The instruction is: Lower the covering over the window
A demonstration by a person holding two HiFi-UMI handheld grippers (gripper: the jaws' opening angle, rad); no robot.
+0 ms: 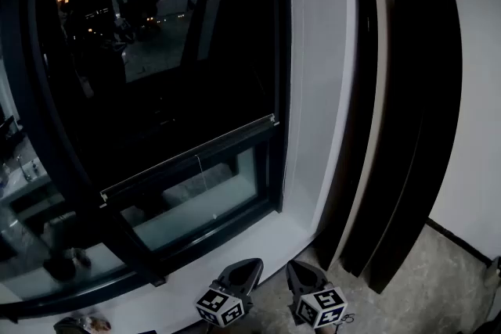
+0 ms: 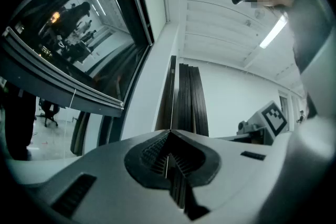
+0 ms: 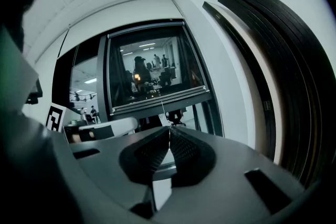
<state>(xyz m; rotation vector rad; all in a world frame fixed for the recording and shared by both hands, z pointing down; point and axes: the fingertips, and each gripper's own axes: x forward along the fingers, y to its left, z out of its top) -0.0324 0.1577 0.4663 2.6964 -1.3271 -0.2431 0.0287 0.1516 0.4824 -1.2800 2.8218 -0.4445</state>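
Ahead of and above my left gripper (image 1: 249,270), the window blind (image 1: 156,90) hangs part-lowered, its bottom bar (image 1: 188,159) short of the sill. The left gripper's jaws are pressed together, empty. Just beside it, my right gripper (image 1: 297,270) is likewise closed on nothing. Dark panels (image 1: 407,129) lean against the wall beyond it.

A: Any text, numbers or brands legible?
B: None. Left marker cube (image 1: 220,306), right marker cube (image 1: 322,307): black-and-white square patterns only, no letters.
A: Window glass (image 1: 156,51)?
B: Nothing readable.
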